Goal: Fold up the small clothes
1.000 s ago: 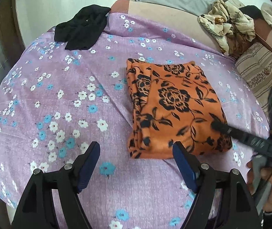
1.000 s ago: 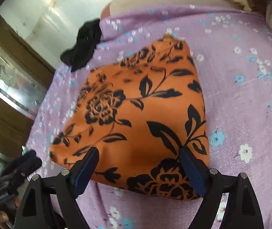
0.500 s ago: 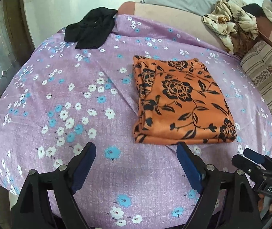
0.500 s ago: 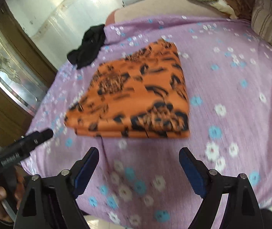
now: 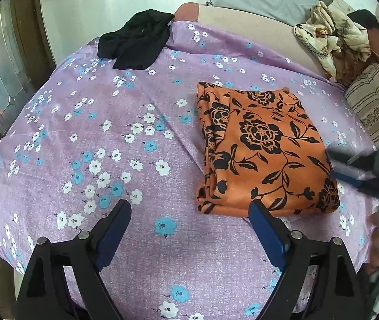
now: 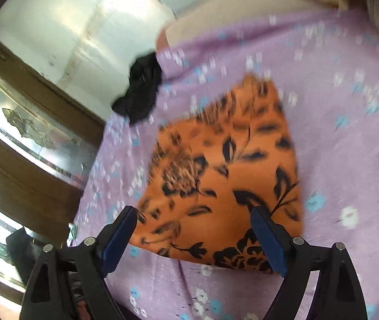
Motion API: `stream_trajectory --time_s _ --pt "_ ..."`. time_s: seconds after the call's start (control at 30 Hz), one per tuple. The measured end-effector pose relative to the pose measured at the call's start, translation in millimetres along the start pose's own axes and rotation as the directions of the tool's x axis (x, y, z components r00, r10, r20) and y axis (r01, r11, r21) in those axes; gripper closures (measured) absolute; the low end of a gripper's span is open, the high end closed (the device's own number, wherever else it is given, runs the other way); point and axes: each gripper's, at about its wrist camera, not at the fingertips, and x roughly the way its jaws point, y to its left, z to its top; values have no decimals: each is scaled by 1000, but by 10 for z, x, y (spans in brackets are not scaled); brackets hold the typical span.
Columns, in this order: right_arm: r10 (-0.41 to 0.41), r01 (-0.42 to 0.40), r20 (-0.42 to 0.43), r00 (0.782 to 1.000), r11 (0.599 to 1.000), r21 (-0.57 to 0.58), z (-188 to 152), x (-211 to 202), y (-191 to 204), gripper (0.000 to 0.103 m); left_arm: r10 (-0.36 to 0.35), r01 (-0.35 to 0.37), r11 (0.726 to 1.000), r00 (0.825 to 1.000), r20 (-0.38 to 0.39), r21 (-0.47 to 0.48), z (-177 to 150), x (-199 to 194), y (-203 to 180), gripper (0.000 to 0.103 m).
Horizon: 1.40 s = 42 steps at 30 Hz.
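Note:
An orange cloth with black flowers (image 5: 264,146) lies folded into a flat rectangle on the purple flowered bedsheet (image 5: 109,138). It also shows in the right wrist view (image 6: 224,176), blurred. My left gripper (image 5: 189,221) is open and empty, just short of the cloth's near edge and to its left. My right gripper (image 6: 193,229) is open and empty, with its fingers over the cloth's near edge. The right gripper shows blurred in the left wrist view (image 5: 349,170) at the cloth's right side.
A crumpled black garment (image 5: 136,42) lies at the bed's far left corner. A beige patterned cloth heap (image 5: 330,42) and a striped pillow (image 5: 375,101) sit at the far right. A wooden cabinet with glass panels (image 6: 29,138) stands left of the bed.
The right gripper has come back in from near the bed's front edge to the cloth's edge, moving fast. The left gripper has edged slightly closer to the cloth. The cloth has not moved.

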Motion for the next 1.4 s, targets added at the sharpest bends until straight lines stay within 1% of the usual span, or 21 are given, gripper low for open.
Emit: stream_trajectory --time_s 0.03,0.1,0.2,0.3,0.37,0.4,0.43,0.47,0.5,0.57,0.67,0.8,0.87,1.03,1.13,1.2,1.27,1.3,1.33,1.37,1.4 --pt "-13 13 -26 1000 1000 4 -22 82 -39 13 -1 1 1000 1000 -1 2 7 2 1 13" --pt "-16 16 14 1000 999 -29 -3 -2 49 13 -1 1 1000 1000 -1 5 16 2 11 13" --pt "16 -12 71 997 998 -65 186 -169 236 13 9 -9 1000 1000 3 -6 40 32 34 13" --pt "17 -11 82 997 997 -71 428 -86 281 12 2 -2 1000 1000 -11 -14 50 80 42 13" --pt "-5 7 65 998 999 -42 556 102 175 11 8 -8 1000 1000 -13 -12 50 88 44 13" --pt "-35 35 29 999 999 -10 618 265 56 11 10 -10 1000 1000 -15 -14 52 90 47 13" --pt "-38 38 0 999 999 26 636 365 -35 11 10 -10 1000 1000 -18 -16 55 92 53 13" --pt "-28 27 21 999 998 52 629 363 -69 11 9 -9 1000 1000 -20 -17 57 90 58 13" --pt "-21 19 44 999 999 43 617 308 -28 11 8 -8 1000 1000 -18 -15 59 81 62 13" --pt "3 -2 81 997 1000 -9 540 135 120 11 18 -18 1000 1000 -3 -13 60 63 65 13" --pt "-22 36 131 991 994 -104 302 -164 326 11 14 -14 1000 1000 -1 -15 68 67 41 13" --pt "-114 145 172 979 972 -183 -96 -435 467 11 8 -8 1000 1000 12 -24 24 27 -23 13" --pt "-151 189 195 969 962 -195 -319 -536 478 10 15 -15 1000 1000 10 -10 -4 15 -70 13" --pt "-241 288 215 946 932 -222 -777 -591 478 10 24 -24 1000 1000 13 5 -67 -40 -115 13" --pt "-275 325 233 933 922 -213 -959 -636 484 10 51 -51 999 998 29 11 -90 -84 -116 13" --pt "-308 360 244 920 909 -208 -1004 -643 521 10 69 -70 997 996 48 16 -96 -129 -116 13" --pt "-351 412 269 897 885 -218 -1033 -656 580 10 87 -89 996 994 68 22 -87 -178 -119 13" --pt "-393 461 286 874 857 -231 -1034 -654 630 10 94 -96 995 992 79 22 -79 -214 -120 13" --pt "-419 490 294 859 840 -235 -1022 -650 657 10 94 -96 995 991 90 20 -73 -246 -117 13" --pt "-451 528 309 837 814 -243 -1013 -650 704 10 90 -93 996 990 104 17 -65 -289 -115 13" --pt "-461 542 318 829 802 -251 -1006 -654 736 10 85 -87 996 990 116 14 -56 -332 -115 13"
